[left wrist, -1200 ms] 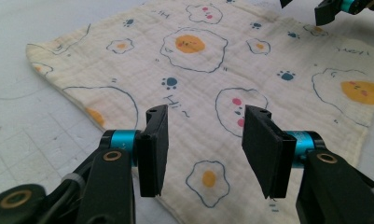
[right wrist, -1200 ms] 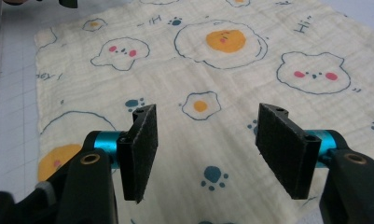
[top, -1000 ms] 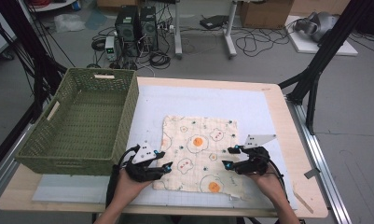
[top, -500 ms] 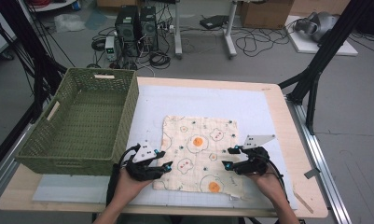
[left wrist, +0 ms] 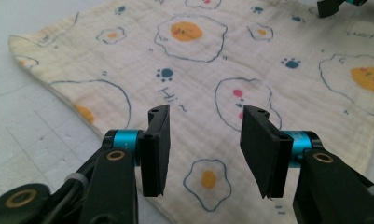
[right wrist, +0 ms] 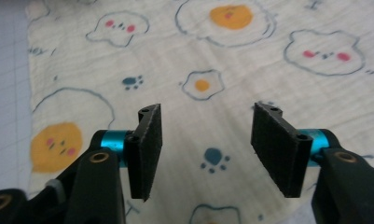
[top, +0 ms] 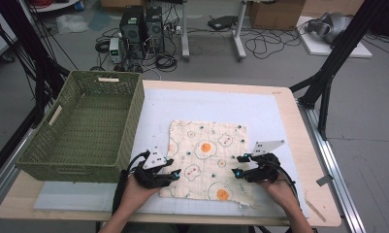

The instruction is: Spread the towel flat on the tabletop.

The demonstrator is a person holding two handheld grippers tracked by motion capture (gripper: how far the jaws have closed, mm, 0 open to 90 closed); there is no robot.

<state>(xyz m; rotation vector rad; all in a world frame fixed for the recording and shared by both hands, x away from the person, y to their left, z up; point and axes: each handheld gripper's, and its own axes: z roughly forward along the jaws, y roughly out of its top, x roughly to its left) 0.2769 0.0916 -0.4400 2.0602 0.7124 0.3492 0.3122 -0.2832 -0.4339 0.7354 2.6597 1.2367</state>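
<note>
1. Both sets of jaws have just been closing a little; neither hand has shifted, nothing is between them.
2. I see my left gripper (top: 175,174) and right gripper (top: 236,165) gaping, gripping nothing.
3. Cloth (top: 209,158) lies flat on the table (top: 284,99), beside the basket (top: 85,127).

Even, soft overhead light fills the room; the pale blue-white mat on the wooden table (top: 216,104) reads bright without glare. Shadows are faint and short beside the green woven basket (top: 88,128). In both gripper views the cream egg-printed muslin cloth (left wrist: 212,60) blurs toward the far edge, colours slightly washed
</note>
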